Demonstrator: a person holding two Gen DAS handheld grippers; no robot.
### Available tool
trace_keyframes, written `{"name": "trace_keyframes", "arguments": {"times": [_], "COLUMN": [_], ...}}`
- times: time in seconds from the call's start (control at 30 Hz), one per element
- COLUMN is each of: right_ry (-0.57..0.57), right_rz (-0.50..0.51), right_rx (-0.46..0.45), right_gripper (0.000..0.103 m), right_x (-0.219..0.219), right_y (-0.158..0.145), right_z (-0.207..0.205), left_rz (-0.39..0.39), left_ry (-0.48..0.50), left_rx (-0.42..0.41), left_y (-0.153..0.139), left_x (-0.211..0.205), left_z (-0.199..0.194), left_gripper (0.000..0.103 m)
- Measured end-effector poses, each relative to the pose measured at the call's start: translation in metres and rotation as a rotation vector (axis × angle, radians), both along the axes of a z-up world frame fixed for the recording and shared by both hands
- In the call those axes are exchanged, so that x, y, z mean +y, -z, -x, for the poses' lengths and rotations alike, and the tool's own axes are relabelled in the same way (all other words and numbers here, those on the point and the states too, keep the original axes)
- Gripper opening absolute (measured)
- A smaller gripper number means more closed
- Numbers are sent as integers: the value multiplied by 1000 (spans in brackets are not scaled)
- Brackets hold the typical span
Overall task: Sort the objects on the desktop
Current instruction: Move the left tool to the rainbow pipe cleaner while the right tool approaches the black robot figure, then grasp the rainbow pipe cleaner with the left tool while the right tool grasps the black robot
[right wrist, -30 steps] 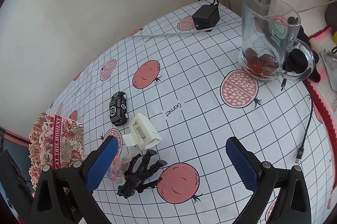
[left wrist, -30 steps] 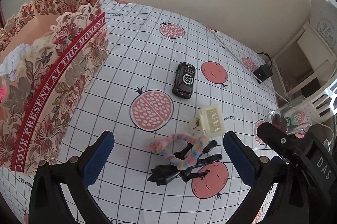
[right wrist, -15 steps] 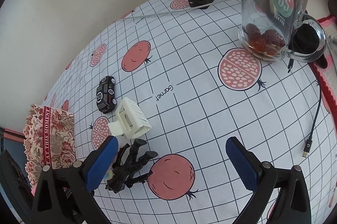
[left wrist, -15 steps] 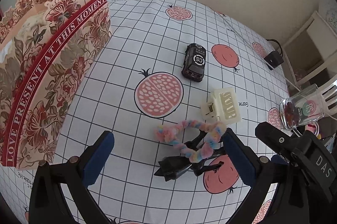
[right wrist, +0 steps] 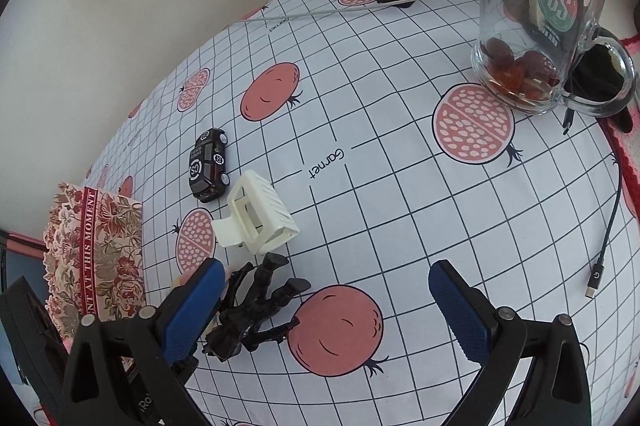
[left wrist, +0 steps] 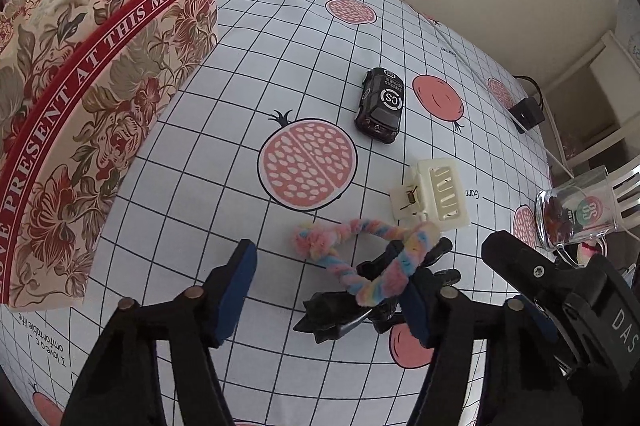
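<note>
left tool [left wrist: 326, 290]: jaws closing, nothing clenched | pastel rope loop [left wrist: 360, 258] and black figure [left wrist: 352, 310] between pads, toward 3 o'clock | right tool [right wrist: 332, 302]: released, wide

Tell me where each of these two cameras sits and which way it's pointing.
Left wrist: on the left gripper, angled steeply down at the rainbow hair tie and floral box; its closing jaws and the right gripper's body show.
Right wrist: on the right gripper, angled down across the tablecloth toward the glass mug; its open jaws show.
Shared: toy car, cream hair claw, black hair claw, floral box, mug.
</note>
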State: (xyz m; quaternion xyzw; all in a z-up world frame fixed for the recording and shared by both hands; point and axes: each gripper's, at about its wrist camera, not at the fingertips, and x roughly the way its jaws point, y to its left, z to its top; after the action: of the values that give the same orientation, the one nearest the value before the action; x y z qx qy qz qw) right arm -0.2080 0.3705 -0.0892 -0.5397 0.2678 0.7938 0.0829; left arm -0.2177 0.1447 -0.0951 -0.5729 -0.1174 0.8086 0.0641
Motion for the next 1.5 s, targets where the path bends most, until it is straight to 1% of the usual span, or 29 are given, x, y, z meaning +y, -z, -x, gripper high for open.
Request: {"name": "trace_keyframes", "arguments": {"times": [0.1,0.17,0.23,0.3,0.33,0.47,0.5,0.53,0.67,0.73,0.8,0.97,1.03,1.1,1.43,1.5], "right_ry": [-15,-25,-29,-35,-39,-57,-51,-47,-54,-58,-69,-95,-104,-120,-169,-191], "right_rz": [5,10,7,7,9,13,21,24,27,24,11,-3,-33,-85,-310,-349], "right_rx": [-11,-25,-29,-35,-41,-64,-69,-75,-83,-86,-76,-65,-70,-81,-101,-85], "right_gripper": [103,103,103,103,103,103,103,103,103,103,103,103,103,103,102,101], "right_x": [-2,-5,-7,-10,-12,-20,-20,-21,-29,-33,-38,-50,-56,-65,-96,-101], "right_y": [3,5,7,8,9,17,19,20,23,24,23,22,23,25,33,34], "right_z": [1,1,1,2,2,4,4,4,5,5,6,7,7,11,11,10], "left_rz": [0,-3,-6,-8,-10,-23,-28,-30,-22,-23,-20,-20,-30,-33,-40,-39], "left_ry": [-15,-21,-34,-49,-57,-99,-110,-118,-180,-219,-256,-310,-327,-334,-330,-330], "left_rx": [-4,0,1,-1,0,2,5,9,21,16,11,7,3,1,-7,-8], "left_y": [1,1,1,2,2,2,2,1,-3,-2,-2,0,0,1,-1,-1], "left_x": [-2,-4,-7,-10,-11,-21,-23,-26,-39,-48,-56,-73,-78,-81,-82,-82], "left_z": [0,0,1,1,1,2,2,2,1,1,0,-2,-1,-1,-4,-5], "left_gripper": [57,51,40,33,31,30,28,23,19,16,15,13,13,13,13,13]}}
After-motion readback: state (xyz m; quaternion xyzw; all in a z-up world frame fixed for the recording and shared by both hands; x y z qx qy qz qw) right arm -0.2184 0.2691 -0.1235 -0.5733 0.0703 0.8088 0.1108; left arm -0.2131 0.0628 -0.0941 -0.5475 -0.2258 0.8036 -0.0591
